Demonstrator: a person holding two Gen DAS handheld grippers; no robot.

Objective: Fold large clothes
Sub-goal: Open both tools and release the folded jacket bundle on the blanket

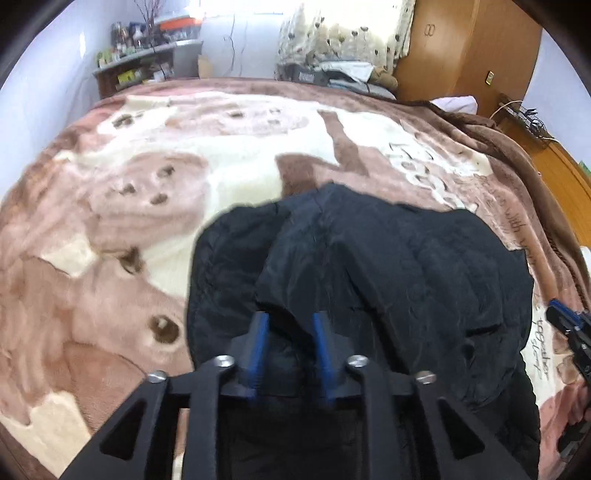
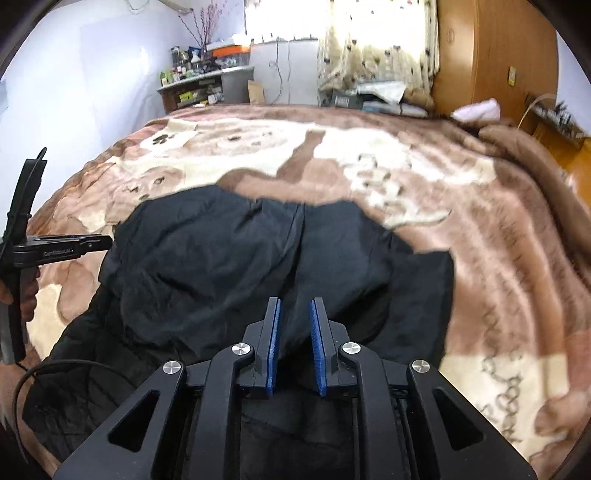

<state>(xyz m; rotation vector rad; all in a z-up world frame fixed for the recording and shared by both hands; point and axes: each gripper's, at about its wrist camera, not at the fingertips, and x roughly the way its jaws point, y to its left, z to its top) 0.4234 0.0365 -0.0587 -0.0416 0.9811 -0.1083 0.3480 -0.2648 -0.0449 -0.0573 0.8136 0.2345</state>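
Note:
A large black padded garment (image 1: 388, 273) lies bunched on the bed, partly folded over itself, with a seam running down its middle (image 2: 297, 236). My left gripper (image 1: 290, 319) hovers over the garment's near left part; its blue pads stand apart with only dark cloth showing below the gap. My right gripper (image 2: 296, 302) is open too, above the near middle of the garment (image 2: 221, 258), nothing pinched. Each gripper shows in the other's view: the right one (image 1: 563, 321) at the garment's right edge, the left one (image 2: 103, 243) at its left edge, held by a hand (image 2: 26, 299).
A brown and cream bear-print blanket (image 1: 147, 221) covers the whole bed (image 2: 480, 240). Beyond its far edge stand a cluttered shelf (image 1: 140, 66), a curtain (image 1: 343, 33) and a wooden wardrobe (image 1: 461, 48). Folded items (image 2: 376, 98) and a white cloth (image 2: 476, 109) lie at the far end.

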